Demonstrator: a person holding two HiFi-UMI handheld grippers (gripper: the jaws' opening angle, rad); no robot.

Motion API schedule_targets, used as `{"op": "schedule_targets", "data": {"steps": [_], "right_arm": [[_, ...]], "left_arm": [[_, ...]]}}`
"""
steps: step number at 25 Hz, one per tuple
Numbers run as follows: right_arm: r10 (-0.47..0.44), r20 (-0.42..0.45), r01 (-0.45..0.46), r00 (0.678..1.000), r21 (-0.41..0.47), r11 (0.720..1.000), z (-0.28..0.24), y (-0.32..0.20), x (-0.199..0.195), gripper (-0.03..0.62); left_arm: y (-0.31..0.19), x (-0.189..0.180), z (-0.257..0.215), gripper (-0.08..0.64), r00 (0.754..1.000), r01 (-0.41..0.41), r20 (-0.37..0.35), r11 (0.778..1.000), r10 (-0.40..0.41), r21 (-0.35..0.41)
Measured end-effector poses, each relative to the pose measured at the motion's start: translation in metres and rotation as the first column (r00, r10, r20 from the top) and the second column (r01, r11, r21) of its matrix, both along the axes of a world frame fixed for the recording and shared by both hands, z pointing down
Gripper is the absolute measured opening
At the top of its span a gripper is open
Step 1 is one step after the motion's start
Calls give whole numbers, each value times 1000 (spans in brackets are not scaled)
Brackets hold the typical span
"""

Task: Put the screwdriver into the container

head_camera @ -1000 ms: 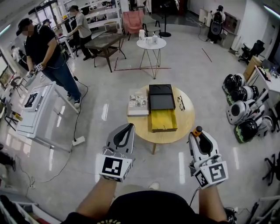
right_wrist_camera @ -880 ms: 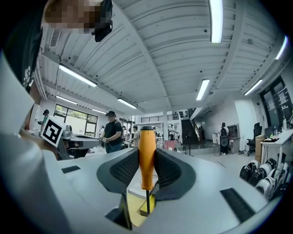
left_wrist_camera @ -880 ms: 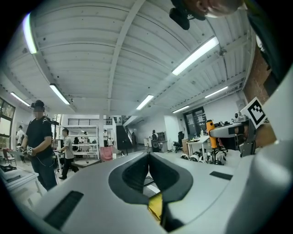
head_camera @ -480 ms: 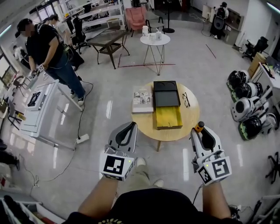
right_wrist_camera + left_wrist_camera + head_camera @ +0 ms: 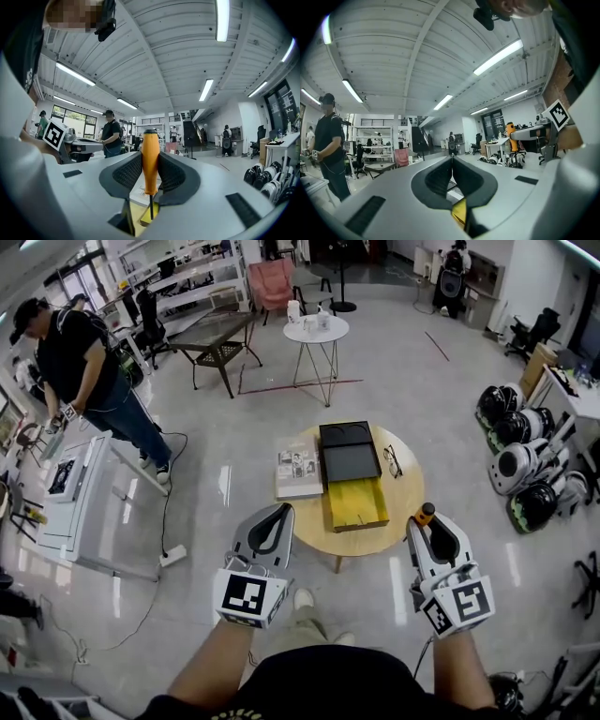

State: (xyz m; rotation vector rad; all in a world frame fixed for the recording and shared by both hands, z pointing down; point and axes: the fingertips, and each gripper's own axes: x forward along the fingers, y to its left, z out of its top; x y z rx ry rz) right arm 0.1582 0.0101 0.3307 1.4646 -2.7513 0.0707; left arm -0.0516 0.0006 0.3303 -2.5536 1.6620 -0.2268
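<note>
My right gripper (image 5: 427, 518) is shut on an orange-handled screwdriver (image 5: 426, 514), which stands upright between the jaws with its thin shaft pointing down (image 5: 150, 161). It hovers just off the right front edge of a round wooden table (image 5: 314, 521). A yellow open box (image 5: 354, 504) lies on the table in front, and a black container (image 5: 349, 460) lies behind it. My left gripper (image 5: 279, 512) is shut with nothing between its jaws (image 5: 451, 158), at the table's near left edge.
A book (image 5: 298, 472) and a pair of glasses (image 5: 392, 461) also lie on the table. A person (image 5: 80, 362) stands at a white bench (image 5: 70, 493) on the left. Round white machines (image 5: 516, 465) crowd the right, and a small white table (image 5: 316, 331) stands far behind.
Both grippers have moved forward together toward the round table, and a shoe now shows below them. The screwdriver has stayed in the right jaws. The left jaws have stayed shut.
</note>
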Motion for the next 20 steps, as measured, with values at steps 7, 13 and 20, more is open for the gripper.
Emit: {"op": "schedule_targets", "data": {"steps": [7,13,20], "right_arm": [[30,2,-30,1000,-14,999,7,-38,-7,121],[49,-4,-49,999,-38,998,14,-62,-8,120],[61,10,-61,998,-50,997,22,-87,-13,120]], "left_arm": [[-45,-3,7,18,999,-37,-6,999,37,-9],[-74,-3,16,18,998,-57,-29,998,55,-40],[-102,-8,15,18,996,-69,-50,997,67,-35]]}}
